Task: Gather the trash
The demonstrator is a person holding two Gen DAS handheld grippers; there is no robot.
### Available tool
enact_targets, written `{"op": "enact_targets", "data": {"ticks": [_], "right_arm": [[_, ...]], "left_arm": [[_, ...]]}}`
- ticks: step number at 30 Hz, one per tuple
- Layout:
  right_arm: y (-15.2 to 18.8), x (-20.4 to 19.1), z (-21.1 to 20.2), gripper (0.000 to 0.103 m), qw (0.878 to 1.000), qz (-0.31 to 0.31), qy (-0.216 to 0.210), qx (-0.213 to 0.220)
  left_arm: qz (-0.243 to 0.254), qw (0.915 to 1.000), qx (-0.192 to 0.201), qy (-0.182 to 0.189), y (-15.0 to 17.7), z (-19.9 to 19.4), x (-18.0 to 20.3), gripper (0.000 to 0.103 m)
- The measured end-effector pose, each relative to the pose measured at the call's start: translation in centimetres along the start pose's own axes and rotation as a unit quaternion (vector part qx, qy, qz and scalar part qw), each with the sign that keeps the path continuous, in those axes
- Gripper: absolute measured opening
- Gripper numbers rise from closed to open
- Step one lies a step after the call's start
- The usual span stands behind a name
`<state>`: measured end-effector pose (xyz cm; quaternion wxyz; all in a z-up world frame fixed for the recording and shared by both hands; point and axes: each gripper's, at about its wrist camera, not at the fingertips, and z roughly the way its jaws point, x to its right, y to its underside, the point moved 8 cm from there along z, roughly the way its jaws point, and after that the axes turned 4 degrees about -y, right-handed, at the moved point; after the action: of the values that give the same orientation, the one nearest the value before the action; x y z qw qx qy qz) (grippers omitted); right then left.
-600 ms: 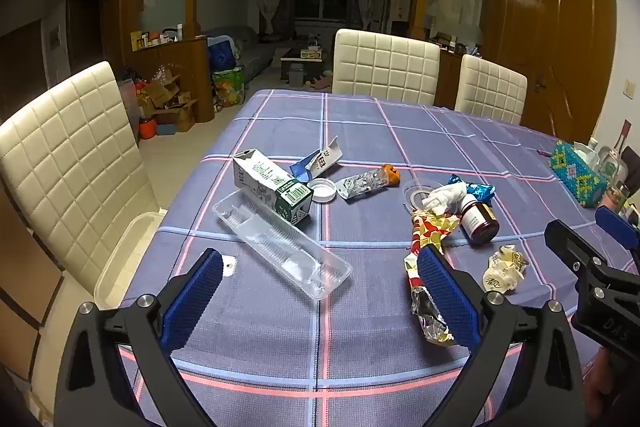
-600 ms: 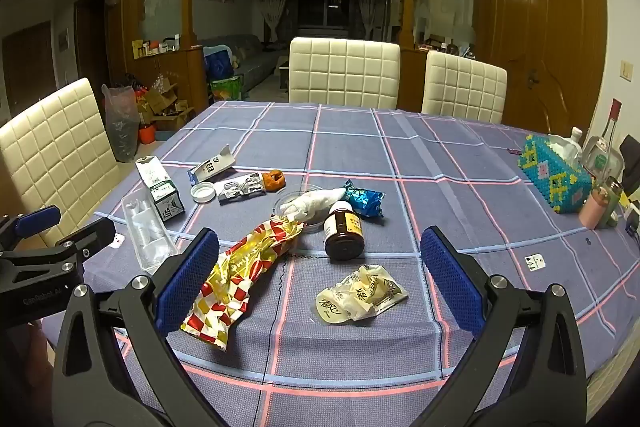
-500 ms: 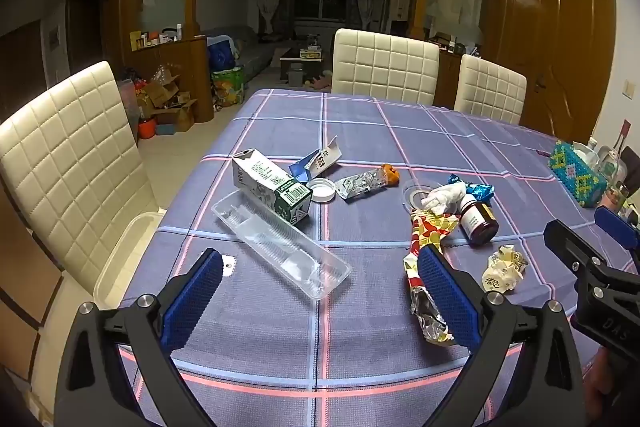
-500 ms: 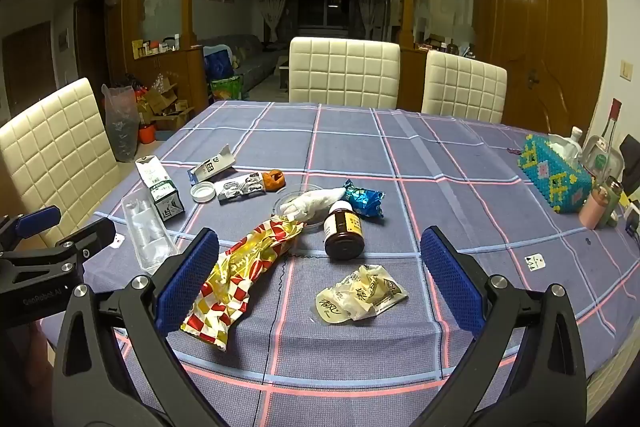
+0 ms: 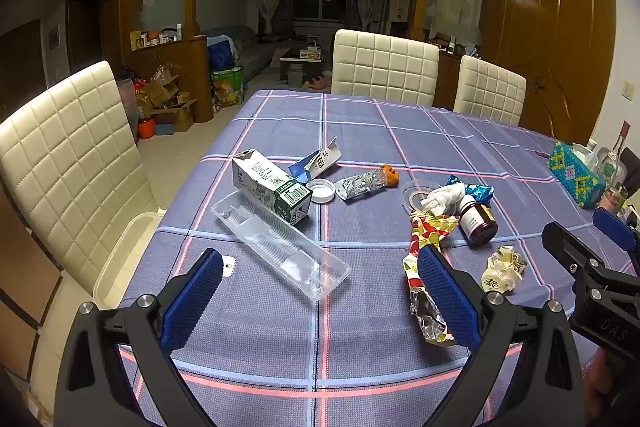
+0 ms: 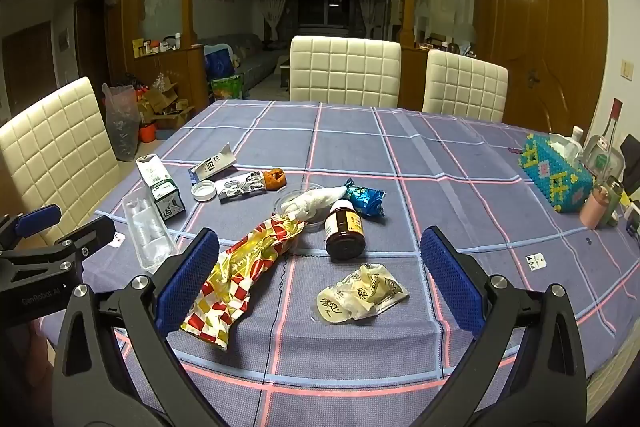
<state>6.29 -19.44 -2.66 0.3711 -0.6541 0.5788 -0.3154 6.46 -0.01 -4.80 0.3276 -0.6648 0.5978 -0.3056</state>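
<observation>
**Starting the trash round with both grippers empty**

Hovering over the near edge of the table, I have my left gripper and my right gripper both spread wide, with nothing between the blue pads of either. Judging by what lies in front of me, the collecting has not begun: every piece of litter sits loose on the checked cloth, and I can see no bin or bag on the table to take it.

From my left gripper's view, the clear plastic tray lies at 12 o'clock, just ahead of the jaws, with the green-and-white carton touching its far end. Beyond, at about 1 o'clock, are the white cap, a torn blue-and-white box and a silver wrapper.

From my right gripper's view, the red-and-yellow wrapper runs from 10 o'clock up toward 12, its near end just beside my left pad. The crumpled cream wrapper sits nearest, close to 12 o'clock, with the brown bottle just behind it and the blue foil packet beyond that.

All of it remains to be picked up. The beaded tissue box at 2 o'clock looks like a keeper, not trash.
</observation>
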Motion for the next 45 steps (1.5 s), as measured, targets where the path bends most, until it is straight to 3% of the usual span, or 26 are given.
{"op": "enact_targets", "data": {"ticks": [45], "right_arm": [[0.28, -0.30, 0.20, 0.099, 1.000, 0.000, -0.001, -0.004]], "left_arm": [[0.000, 1.0000, -0.003, 0.001, 0.22, 0.01, 0.25, 0.095]]}}
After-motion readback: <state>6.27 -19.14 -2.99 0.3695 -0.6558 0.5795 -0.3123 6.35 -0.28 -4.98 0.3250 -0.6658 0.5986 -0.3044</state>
